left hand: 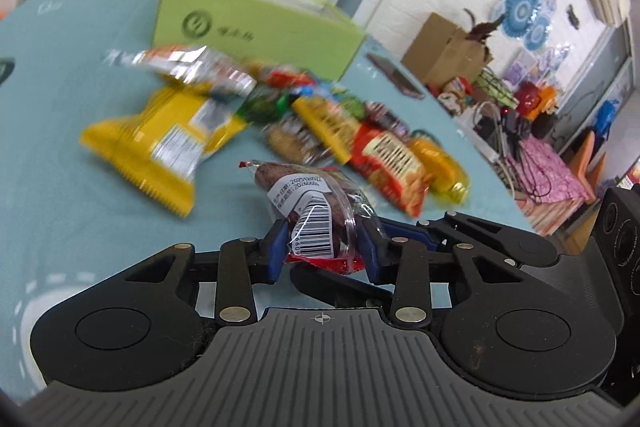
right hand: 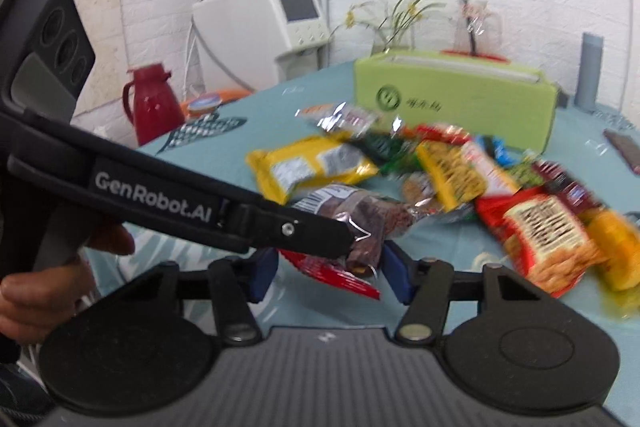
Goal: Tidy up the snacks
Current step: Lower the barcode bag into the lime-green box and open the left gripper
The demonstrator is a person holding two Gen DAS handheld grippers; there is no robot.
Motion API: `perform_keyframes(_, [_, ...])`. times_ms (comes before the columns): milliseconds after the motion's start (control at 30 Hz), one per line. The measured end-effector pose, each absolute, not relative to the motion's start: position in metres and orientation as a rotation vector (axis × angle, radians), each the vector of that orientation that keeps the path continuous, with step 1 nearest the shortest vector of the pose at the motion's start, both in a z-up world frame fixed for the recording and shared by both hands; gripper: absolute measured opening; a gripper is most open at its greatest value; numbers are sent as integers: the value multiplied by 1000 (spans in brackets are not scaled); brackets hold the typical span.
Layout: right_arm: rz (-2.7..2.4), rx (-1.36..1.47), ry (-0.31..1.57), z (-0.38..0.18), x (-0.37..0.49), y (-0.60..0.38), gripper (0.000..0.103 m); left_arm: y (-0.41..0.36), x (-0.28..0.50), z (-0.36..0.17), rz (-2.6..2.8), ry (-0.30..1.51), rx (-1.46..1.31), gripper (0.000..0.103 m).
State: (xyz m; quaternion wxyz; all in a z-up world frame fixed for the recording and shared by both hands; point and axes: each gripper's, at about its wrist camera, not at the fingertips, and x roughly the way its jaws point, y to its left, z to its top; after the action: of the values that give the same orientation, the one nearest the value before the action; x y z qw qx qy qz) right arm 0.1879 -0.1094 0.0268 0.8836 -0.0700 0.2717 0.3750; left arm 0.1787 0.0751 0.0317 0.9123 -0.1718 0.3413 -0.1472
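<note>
Held snack: your left gripper [left hand: 325, 247] is clamped on a clear-wrapped brown snack bar [left hand: 310, 205], its blue pads [left hand: 280, 247] pressing the wrapper from both sides.
Bar's long axis: it runs away from you along the fingers, sealed tip toward the snack pile, barcode end back between the pads.
Bar's place: it sits above the teal tablecloth [left hand: 72, 195], in front of the pile.
Red packet: a red wrapper [right hand: 332, 277] lies under the bar, by both grippers; you cannot tell from either view whether it rests on the cloth or is pinched too.
Right gripper [right hand: 332, 267]: its blue pads stand part-way apart either side of the bar's brown end and the red wrapper; whether they press on anything cannot be told.
Your left tool in the right view: its black arm [right hand: 160, 203] crosses from the left, a hand [right hand: 44, 291] around its handle.
Pile: blurred snack packs lie side by side, long axes mostly slanting across the table. Countable ones: one large yellow bag [right hand: 308, 167], one silver-and-orange pack [right hand: 340, 115], one red-and-cream pack [right hand: 548, 239], one orange pack [right hand: 616, 247]. The rest are too smeared to count.
Green box [right hand: 456, 99]: one, behind the pile, long side facing you.
Other single items: one red jug [right hand: 150, 103], one grey cylinder [right hand: 588, 75].
</note>
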Motion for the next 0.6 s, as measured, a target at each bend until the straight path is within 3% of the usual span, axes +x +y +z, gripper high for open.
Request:
perform_keyframes(300, [686, -227, 355, 86, 284, -109, 62, 51, 269, 110, -349, 506, -224, 19])
perform_keyframes(600, [652, -348, 453, 82, 453, -69, 63, 66, 438, 116, -308, 577, -237, 19])
